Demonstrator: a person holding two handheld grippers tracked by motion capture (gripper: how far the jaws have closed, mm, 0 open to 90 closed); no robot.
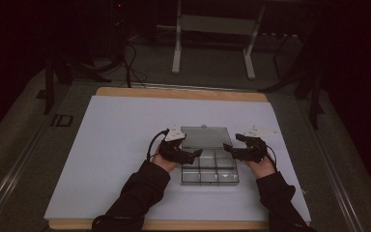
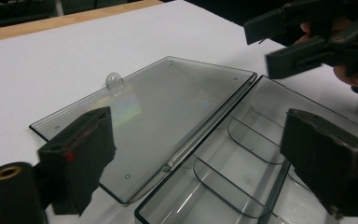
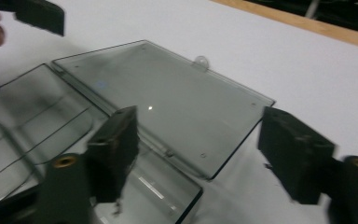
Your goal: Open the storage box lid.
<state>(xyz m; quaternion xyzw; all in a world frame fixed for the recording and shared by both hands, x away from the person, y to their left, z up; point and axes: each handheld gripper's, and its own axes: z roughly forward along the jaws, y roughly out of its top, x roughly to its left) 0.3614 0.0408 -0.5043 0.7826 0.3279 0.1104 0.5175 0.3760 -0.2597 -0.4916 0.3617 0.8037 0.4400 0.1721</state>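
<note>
- Clear plastic compartment box (image 1: pixel 209 169): rests on the white sheet (image 1: pixel 116 140) that covers the wooden table (image 1: pixel 174 93), near the person's edge and about midway across it, seen from the high view.
- Lid (image 1: pixel 206 137): swung fully open and lying flat on the sheet on the far side of the tray, joined to it along the hinge (image 2: pixel 205 135); a small tab (image 2: pixel 114 81) projects from the lid's free edge, away from the person.
- Long axis: the hinge line and the longer sides of both tray and lid run left to right across the table; the open tray faces upward, showing curved dividers (image 2: pixel 228 186).
- Left gripper (image 1: pixel 193 153): at the tray's left end, near the hinge; its jaws stand wide apart with nothing pressed between them. In the left gripper view one jaw is over the lid's corner, the other over the tray.
- Right gripper (image 1: pixel 230 150): at the tray's right end, opposite the left; jaws likewise wide apart and clamping nothing, straddling the lid's near corner in the right gripper view.
</note>
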